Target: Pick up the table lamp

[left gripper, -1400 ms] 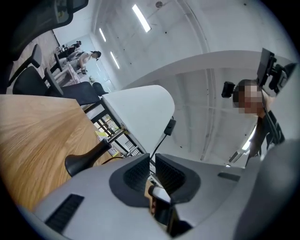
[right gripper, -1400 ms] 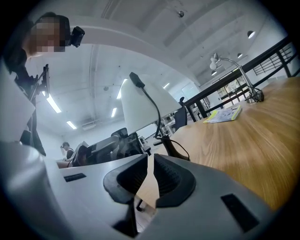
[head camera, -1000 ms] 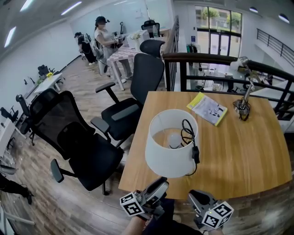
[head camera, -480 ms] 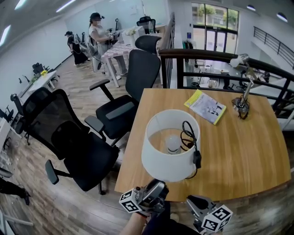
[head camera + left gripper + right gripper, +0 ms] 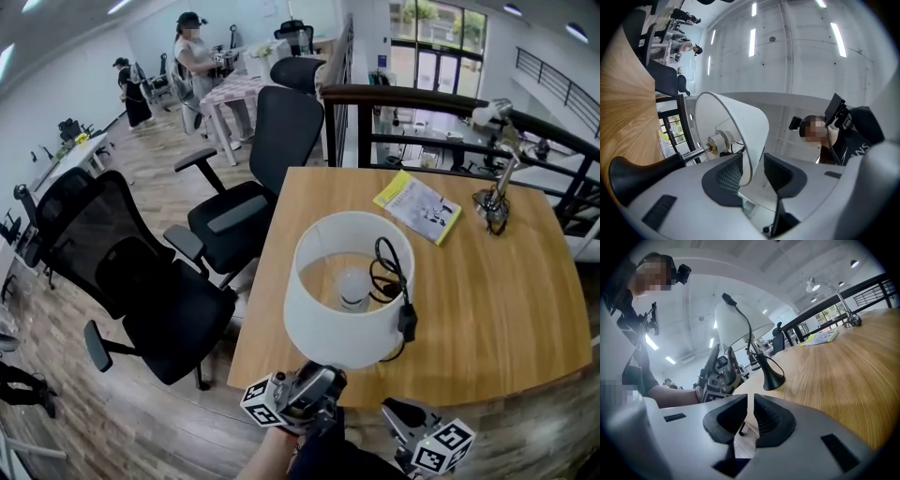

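- The lamp (image 5: 342, 323) stands on the table (image 5: 497, 309), close to the near edge, in front of me. Its cord (image 5: 401, 291) hangs over the top rim of the white shade (image 5: 740, 126).
- In the right gripper view the black base (image 5: 772, 379) seems to rest on the wood, so I judge that the lamp is not yet lifted.
- My left gripper (image 5: 752, 168) points up at the shade from below. The lower rim of the shade is between its jaws.
- These jaws have just been closing a little, but they stand wide. I see a gap between the thin shade wall and at least one pad, so they do not have a firm hold of it.
- My right gripper (image 5: 749, 416) is low at the table edge, apart from the lamp. Its jaws are almost together, with only a thin slit, and nothing is between them.
- Done so far, as I read it: the approach, and the left jaws placed around the rim.
- Left to do: to close on the lamp and to raise it off the table. I think a thin shade is a weak place for a grip, and the lamp may tip.
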Demonstrator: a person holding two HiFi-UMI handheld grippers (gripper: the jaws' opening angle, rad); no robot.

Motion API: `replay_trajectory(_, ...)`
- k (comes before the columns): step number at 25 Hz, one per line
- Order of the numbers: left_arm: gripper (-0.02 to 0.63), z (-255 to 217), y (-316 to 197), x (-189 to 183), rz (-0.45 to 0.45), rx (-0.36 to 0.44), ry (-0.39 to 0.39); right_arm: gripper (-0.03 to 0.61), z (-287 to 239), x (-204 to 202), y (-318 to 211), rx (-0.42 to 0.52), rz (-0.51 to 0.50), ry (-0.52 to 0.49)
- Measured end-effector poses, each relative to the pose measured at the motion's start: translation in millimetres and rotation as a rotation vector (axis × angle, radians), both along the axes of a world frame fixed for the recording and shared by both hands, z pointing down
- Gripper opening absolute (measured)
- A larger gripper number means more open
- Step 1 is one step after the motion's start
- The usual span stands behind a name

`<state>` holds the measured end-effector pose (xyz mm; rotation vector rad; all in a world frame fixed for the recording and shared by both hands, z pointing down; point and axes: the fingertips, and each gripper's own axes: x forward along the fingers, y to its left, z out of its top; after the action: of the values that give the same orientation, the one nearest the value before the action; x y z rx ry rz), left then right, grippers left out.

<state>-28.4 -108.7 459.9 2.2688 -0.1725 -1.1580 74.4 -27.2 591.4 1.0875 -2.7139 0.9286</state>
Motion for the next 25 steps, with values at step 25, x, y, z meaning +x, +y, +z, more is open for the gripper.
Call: replay_trajectory(25, 0.031, -31.3, -23.6, -3.2, -0.022, -0.001, 0.082, 0.058, -1.9, -6.4, -15.7, -0.016, 0.038, -0.035)
